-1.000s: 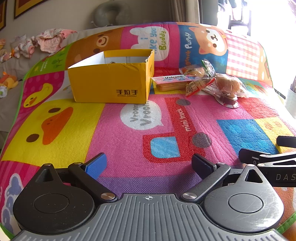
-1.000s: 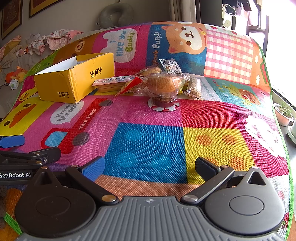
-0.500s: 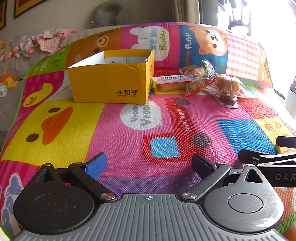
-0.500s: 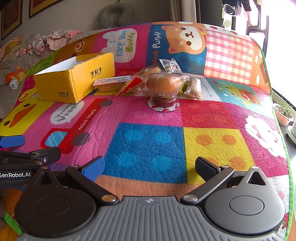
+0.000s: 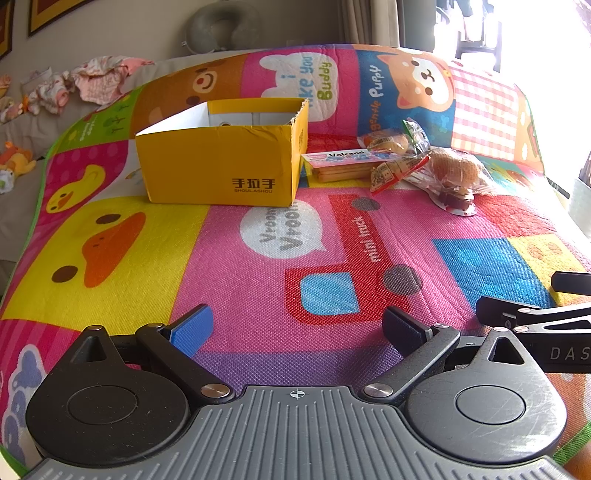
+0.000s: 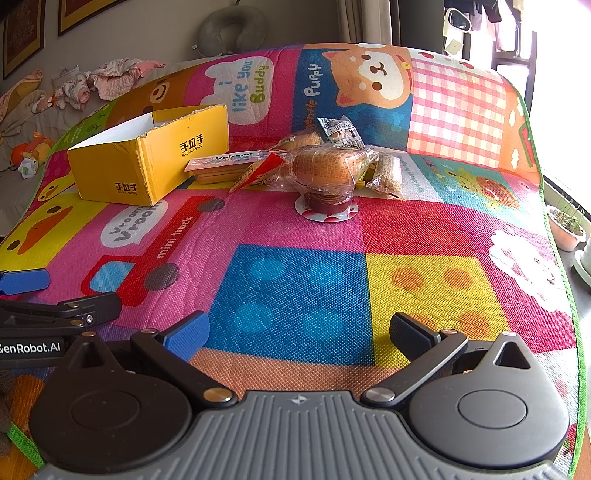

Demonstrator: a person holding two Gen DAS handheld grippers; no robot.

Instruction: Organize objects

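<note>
Left wrist view first: the left gripper (image 5: 297, 325) hangs low over the mat (image 5: 258, 288), fingers spread wide with nothing between them. The yellow box (image 5: 221, 166) sits open-topped at the far side, left of centre. Just right of it lies a flat snack pack (image 5: 341, 164), touching or nearly touching the box, and further right a heap of wrapped snacks (image 5: 443, 170) with a bun on top of a small round cup. The stretch of mat between the fingers and the box is bare, so nothing blocks the way there. The other tool pokes in at the right edge. Behind the mat there's a neck pillow (image 5: 221, 26) against the wall and some crumpled clothes (image 5: 99, 77) off to the left.

Right wrist view: the right gripper (image 6: 299, 332) is also released, jaws wide apart, empty, over the blue and yellow squares. The snack heap (image 6: 325, 166) is straight ahead, well apart from the fingers, with the box (image 6: 147, 162) to its left. The left tool shows at the left edge. The mat's green edge runs down the right side, with potted plants (image 6: 565, 225) on the floor beyond it by the bright window.
</note>
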